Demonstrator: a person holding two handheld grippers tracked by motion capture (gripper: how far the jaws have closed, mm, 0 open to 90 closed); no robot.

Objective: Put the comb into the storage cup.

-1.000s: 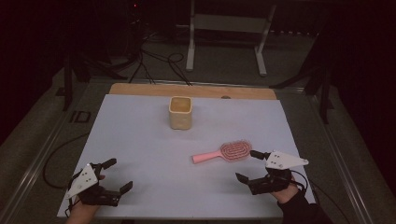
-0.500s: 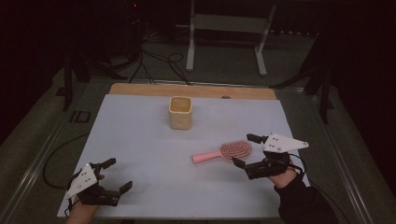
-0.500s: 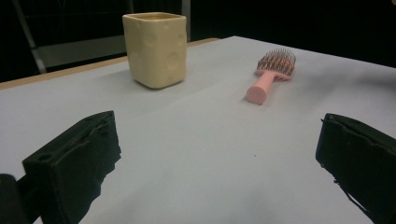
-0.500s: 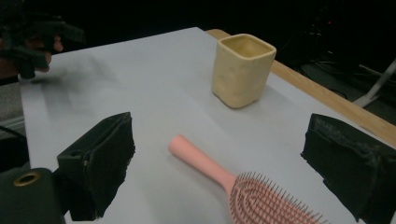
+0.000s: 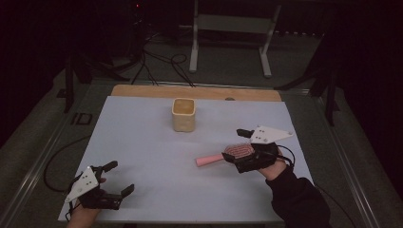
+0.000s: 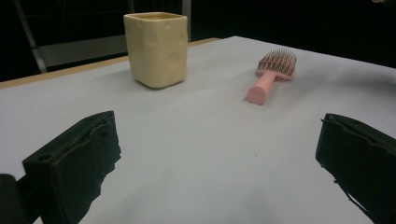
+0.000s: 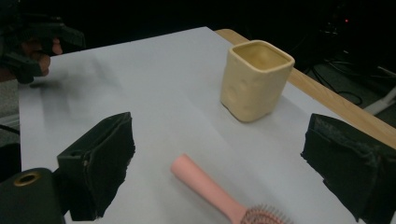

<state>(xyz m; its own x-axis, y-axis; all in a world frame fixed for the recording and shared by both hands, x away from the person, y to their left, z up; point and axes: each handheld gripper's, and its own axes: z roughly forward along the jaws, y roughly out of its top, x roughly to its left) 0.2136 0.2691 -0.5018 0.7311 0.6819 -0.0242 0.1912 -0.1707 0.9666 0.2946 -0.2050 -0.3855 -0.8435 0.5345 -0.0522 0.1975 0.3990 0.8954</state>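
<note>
A pink hairbrush lies on the white sheet right of centre, bristles up, handle pointing left; it shows too in the left gripper view. My right gripper is open and straddles the brush head, one jaw on each side. In the right gripper view the handle runs out between the two spread jaws of the right gripper. A cream square cup stands upright toward the back. My left gripper rests open at the front left corner, holding nothing.
The white sheet covers the table; a wooden strip borders its far edge. Behind the table stand a metal frame and loose cables on the floor. The left hand and its gripper appear far off.
My right gripper has moved forward and to the left from the front right, and now its open jaws flank the brush head. The left gripper, brush and cup have stayed put.
</note>
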